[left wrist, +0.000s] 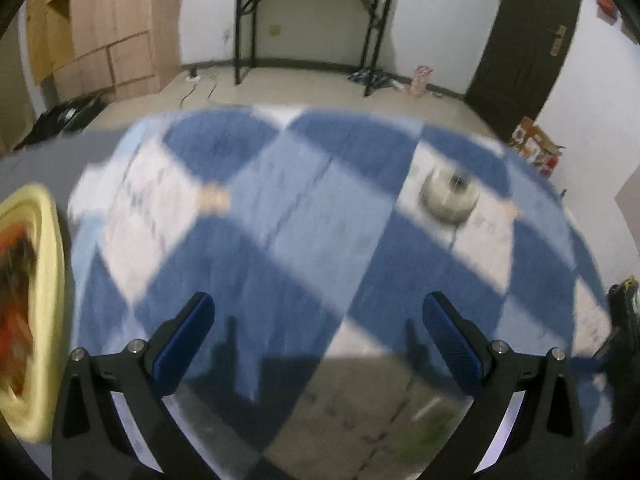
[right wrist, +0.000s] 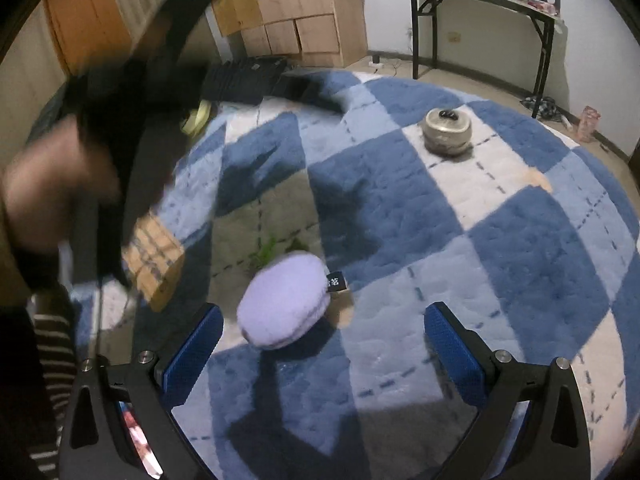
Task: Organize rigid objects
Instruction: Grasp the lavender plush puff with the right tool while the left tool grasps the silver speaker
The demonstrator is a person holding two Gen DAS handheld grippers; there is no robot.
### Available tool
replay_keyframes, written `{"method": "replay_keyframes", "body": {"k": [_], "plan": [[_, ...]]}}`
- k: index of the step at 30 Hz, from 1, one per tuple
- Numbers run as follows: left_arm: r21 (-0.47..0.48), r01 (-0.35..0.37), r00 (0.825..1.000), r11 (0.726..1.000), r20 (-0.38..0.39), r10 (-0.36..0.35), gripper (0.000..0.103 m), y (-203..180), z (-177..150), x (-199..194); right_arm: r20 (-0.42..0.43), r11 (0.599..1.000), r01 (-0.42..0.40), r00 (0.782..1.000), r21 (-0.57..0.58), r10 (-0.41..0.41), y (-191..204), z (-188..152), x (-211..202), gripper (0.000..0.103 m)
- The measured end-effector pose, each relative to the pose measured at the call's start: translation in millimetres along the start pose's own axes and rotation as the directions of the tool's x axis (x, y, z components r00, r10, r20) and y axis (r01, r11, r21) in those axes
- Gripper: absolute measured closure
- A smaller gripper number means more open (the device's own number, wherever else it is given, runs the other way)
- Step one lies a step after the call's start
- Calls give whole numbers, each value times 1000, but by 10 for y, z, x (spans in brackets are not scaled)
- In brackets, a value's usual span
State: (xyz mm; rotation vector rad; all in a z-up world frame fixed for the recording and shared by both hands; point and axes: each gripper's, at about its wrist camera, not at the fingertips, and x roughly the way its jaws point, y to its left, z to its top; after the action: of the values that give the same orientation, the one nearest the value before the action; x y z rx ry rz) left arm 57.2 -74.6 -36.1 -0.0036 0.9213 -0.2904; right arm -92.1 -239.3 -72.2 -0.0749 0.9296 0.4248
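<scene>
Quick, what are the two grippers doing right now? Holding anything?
Left gripper: open, holding nothing, over the checked blanket.
Right gripper: open, holding nothing; the purple plush lies just ahead.

Left gripper [left wrist: 319, 342]: two black angular arms, each tipped with a blue, finely textured pad on its inner face; the fingers [left wrist: 185, 342] attach through round silver screws, two showing per side. Right gripper [right wrist: 323, 354]: identical build, with black arms, blue textured fingers [right wrist: 195, 354] and paired silver screw heads on each side; a small glossy panel shows low on its left arm. Person: a striped sleeve [right wrist: 52, 380], dark with pale bands, at the lower left of the right wrist view; the hand [right wrist: 48, 188] above it is blurred.
</scene>
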Motion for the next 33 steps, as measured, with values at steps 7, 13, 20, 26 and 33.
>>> {"method": "replay_keyframes", "body": {"k": [7,13,20,26,33], "plan": [[62,47,998,997,-49,-44,0,-513,618,276,18,989,114,993,98,-116,151,20,338,8],[136,74,992,988,-111,-59,1,-818,771,622,62,973,226,973,-43,-223,460,66,505,31],[170,132,970,977,-225,-92,47,-963,726,958,83,981,188,979,-41,-185,485,121,556,59],[203,147,969,968,-227,-100,47,-994,721,944,86,984,172,982,-39,-168,465,147,557,63],[230,123,979,965,-187,-80,47,-893,845,741,113,985,171,980,-36,-166,406,153,429,65]]}}
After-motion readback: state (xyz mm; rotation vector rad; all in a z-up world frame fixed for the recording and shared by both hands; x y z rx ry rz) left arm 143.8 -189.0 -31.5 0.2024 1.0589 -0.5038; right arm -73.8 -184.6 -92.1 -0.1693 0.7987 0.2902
